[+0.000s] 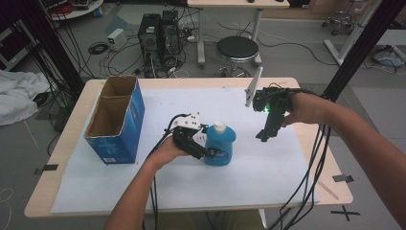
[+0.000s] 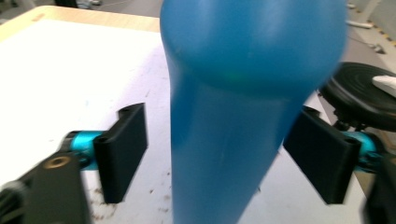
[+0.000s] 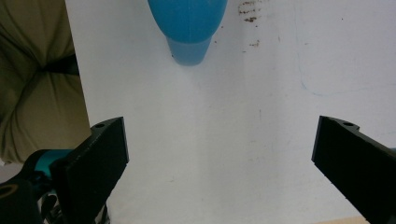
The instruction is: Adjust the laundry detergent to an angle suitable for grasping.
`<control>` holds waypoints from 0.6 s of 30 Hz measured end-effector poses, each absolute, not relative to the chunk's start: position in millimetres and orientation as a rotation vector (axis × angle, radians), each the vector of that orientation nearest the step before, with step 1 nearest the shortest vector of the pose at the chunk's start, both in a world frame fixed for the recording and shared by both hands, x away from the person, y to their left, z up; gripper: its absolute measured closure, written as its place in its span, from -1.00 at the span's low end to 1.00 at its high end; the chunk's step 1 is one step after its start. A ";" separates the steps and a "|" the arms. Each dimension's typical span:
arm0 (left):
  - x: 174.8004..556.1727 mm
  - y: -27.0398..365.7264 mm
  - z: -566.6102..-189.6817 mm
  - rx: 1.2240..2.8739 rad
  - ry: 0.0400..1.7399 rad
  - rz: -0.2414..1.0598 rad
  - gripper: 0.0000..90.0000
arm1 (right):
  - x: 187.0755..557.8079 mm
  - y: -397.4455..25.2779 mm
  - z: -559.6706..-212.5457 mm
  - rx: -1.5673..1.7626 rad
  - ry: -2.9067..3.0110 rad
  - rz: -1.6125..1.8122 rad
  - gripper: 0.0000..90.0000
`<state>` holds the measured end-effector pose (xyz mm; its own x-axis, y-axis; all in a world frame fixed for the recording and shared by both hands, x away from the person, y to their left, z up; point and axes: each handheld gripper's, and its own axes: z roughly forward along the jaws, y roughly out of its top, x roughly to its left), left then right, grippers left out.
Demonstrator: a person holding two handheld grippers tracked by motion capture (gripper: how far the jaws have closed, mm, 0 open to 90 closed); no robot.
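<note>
One blue bottle [image 1: 220,143] is bracketed, untouched, by the spread left gripper [image 1: 207,152]. One blue box [image 1: 116,120] is seen at nine o'clock. The right gripper [image 1: 265,136], jaws spread, is held at three o'clock over bare white sheet [image 1: 268,167].

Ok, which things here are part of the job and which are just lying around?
In use, as far as the frames suggest:
blue bottle, between the open left gripper's jaws
right gripper, open, held above the white sheet

Lying about:
blue box, open-topped, left on the table
stool
computer towers
</note>
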<state>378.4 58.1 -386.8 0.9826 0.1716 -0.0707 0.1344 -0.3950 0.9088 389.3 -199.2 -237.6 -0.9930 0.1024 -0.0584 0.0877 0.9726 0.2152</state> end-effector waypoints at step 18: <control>350.2 104.7 -353.0 2.098 0.356 0.193 -0.57 | 388.2 -200.2 -236.0 0.149 3.040 0.339 -0.94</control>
<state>350.2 104.7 -353.0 0.9448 0.3276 -0.0040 0.1748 -0.4938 0.8518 388.2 -200.2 -236.0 -0.9922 0.1052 -0.0674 0.0878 0.9708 0.2231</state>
